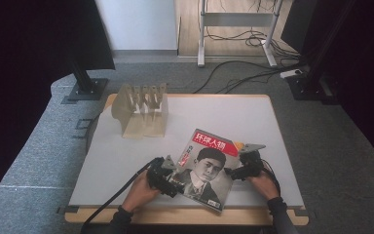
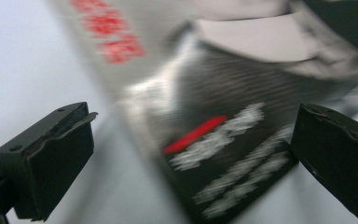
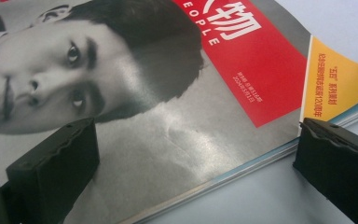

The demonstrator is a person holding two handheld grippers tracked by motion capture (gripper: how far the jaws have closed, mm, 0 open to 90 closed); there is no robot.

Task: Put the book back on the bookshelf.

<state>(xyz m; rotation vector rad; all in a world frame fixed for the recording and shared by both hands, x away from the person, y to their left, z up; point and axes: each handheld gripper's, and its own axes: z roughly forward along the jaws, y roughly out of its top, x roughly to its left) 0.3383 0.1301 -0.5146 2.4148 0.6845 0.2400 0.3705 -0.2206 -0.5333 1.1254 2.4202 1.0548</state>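
Note:
A magazine (image 1: 206, 163) with a black-and-white portrait and a red title band lies flat and askew near the table's front edge. My left gripper (image 1: 173, 178) sits at its left edge, open, jaws wide apart around the cover's lower corner (image 2: 223, 154), which looks blurred. My right gripper (image 1: 233, 170) is at the magazine's right edge, also open, one jaw over the cover (image 3: 168, 121) and the other just past the page edges on the table. Neither grips the magazine.
A pale slotted file rack (image 1: 141, 109) stands at the table's back left. The white tabletop (image 1: 224, 114) has a wooden rim. Beyond it are grey carpet, black stand bases, a desk frame and floor cables (image 1: 243, 73).

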